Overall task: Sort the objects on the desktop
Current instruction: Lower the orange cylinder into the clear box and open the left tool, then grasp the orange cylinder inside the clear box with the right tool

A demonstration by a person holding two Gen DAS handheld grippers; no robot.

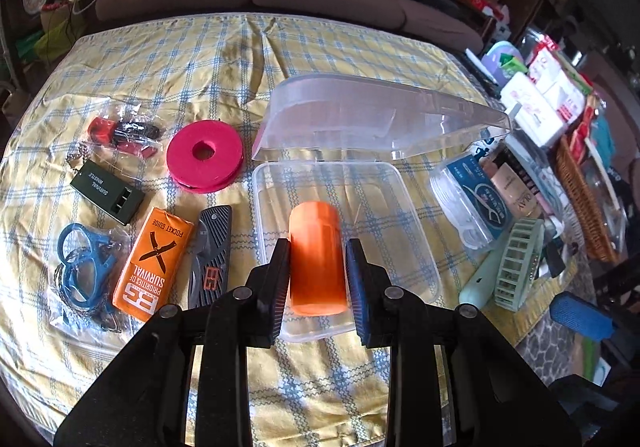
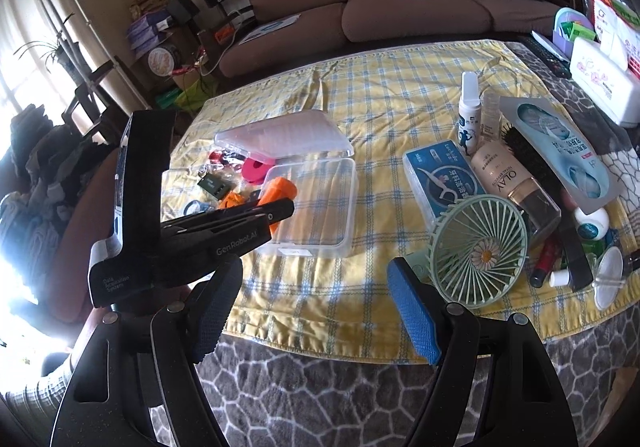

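Note:
My left gripper [image 1: 318, 271] is shut on an orange cylinder [image 1: 316, 247], its blue pads pressing on both sides. The cylinder hangs tilted over the near end of a clear plastic box [image 1: 416, 231] whose lid [image 1: 360, 115] stands open behind it. In the right wrist view the same left gripper [image 2: 276, 209] holds the orange cylinder [image 2: 282, 187] at the left edge of the clear box [image 2: 340, 203]. My right gripper [image 2: 316, 311] stands open over the table's near edge, nothing between its fingers, just left of a green hand fan [image 2: 480, 247].
Left of the box lie a pink spool [image 1: 204, 155], a green whistle [image 1: 106, 191], an orange pocket guide [image 1: 154, 263], a folding knife [image 1: 210, 251] and bagged blue rings [image 1: 84, 267]. To the right lie a floss box [image 1: 476, 199], toiletries and a wicker basket [image 1: 580, 207].

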